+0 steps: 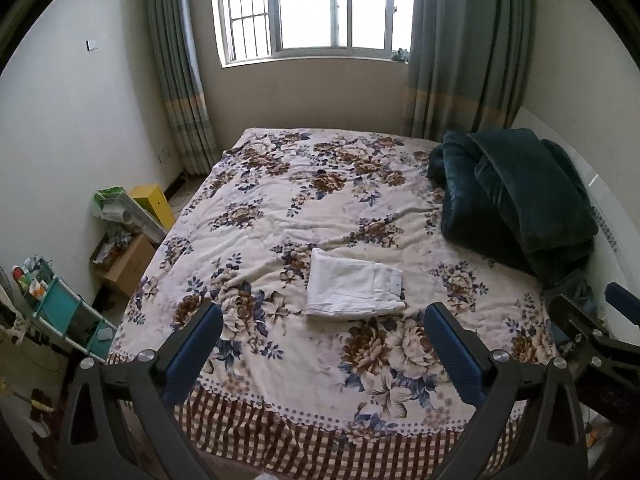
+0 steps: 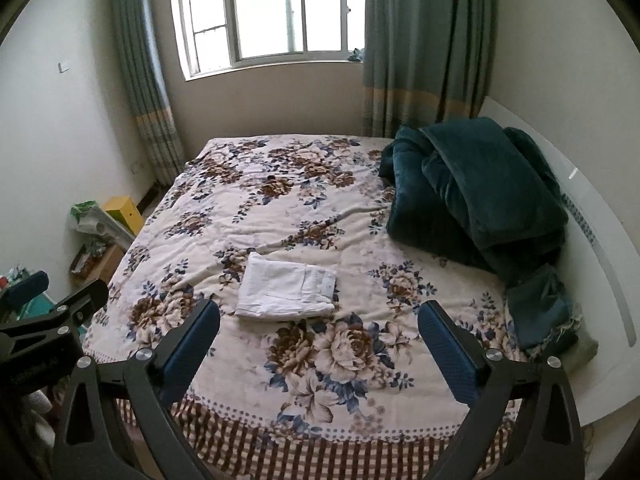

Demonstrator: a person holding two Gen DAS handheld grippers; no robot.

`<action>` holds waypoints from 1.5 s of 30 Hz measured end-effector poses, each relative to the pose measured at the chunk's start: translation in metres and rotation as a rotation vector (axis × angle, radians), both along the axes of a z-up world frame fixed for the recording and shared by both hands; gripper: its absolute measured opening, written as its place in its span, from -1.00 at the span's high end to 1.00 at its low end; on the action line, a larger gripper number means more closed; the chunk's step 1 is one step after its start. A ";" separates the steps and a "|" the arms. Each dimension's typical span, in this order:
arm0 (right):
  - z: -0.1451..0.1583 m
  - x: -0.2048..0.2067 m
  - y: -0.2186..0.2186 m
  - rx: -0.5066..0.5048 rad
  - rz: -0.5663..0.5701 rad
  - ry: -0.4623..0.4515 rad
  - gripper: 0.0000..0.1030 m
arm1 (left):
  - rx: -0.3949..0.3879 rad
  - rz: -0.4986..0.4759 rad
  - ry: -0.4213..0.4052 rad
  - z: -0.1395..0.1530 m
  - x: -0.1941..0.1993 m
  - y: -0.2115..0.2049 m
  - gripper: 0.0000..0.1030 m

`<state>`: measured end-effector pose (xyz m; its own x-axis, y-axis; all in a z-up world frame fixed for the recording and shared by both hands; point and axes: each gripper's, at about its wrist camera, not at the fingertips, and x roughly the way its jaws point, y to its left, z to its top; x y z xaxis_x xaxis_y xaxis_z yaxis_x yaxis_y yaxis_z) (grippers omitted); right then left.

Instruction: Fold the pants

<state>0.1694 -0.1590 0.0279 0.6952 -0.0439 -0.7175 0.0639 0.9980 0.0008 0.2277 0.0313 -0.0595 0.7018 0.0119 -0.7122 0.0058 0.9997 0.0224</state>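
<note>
Hovering side by side over the bed's near edge, left gripper (image 1: 322,340) and right gripper (image 2: 318,336) both spread wide, grasping nothing. Lying folded just ahead of both sets of fingertips, white pants (image 1: 354,289) (image 2: 286,291), resting flat on the floral bedspread (image 1: 280,208). Sitting farther ahead to the right, a dark green blanket (image 2: 480,192).

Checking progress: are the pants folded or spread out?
Folded: the pants lie as a compact white rectangle on the bed.
</note>
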 end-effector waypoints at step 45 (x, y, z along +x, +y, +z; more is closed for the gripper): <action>-0.115 0.079 0.001 -0.036 -0.041 0.063 -0.97 | 0.049 0.030 0.078 -0.057 0.046 0.000 -0.99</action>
<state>0.2486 -0.1577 -0.0874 0.6460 -0.0977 -0.7570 0.1031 0.9939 -0.0404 0.2741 0.0313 -0.1170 0.6434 0.0683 -0.7625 -0.0206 0.9972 0.0720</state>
